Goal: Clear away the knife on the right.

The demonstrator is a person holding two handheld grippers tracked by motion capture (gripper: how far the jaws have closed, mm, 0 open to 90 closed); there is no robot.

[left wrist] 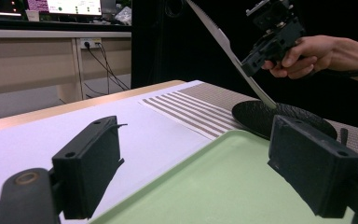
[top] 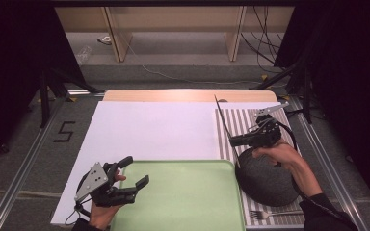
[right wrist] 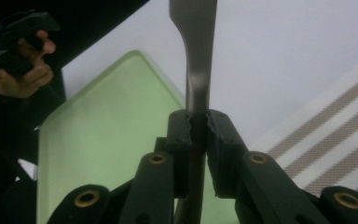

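Green tray (top: 183, 197) on white table (top: 149, 130); left fingers (top: 131, 174) apart, right fingers (top: 234, 141) clamp knife (top: 224, 120) (dark room).

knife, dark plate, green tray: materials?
Knife: likely steel, satin grey with a dull sheen, thin serrated blade.
Dark plate: possibly stoneware or melamine, matte and speckled; can't tell which.
Green tray: probably plastic, uniform pale green, smooth moulded rounded rim.

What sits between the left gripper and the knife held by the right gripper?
In the high view, the green tray spans the gap between the left gripper and the knife; its surface is bare.
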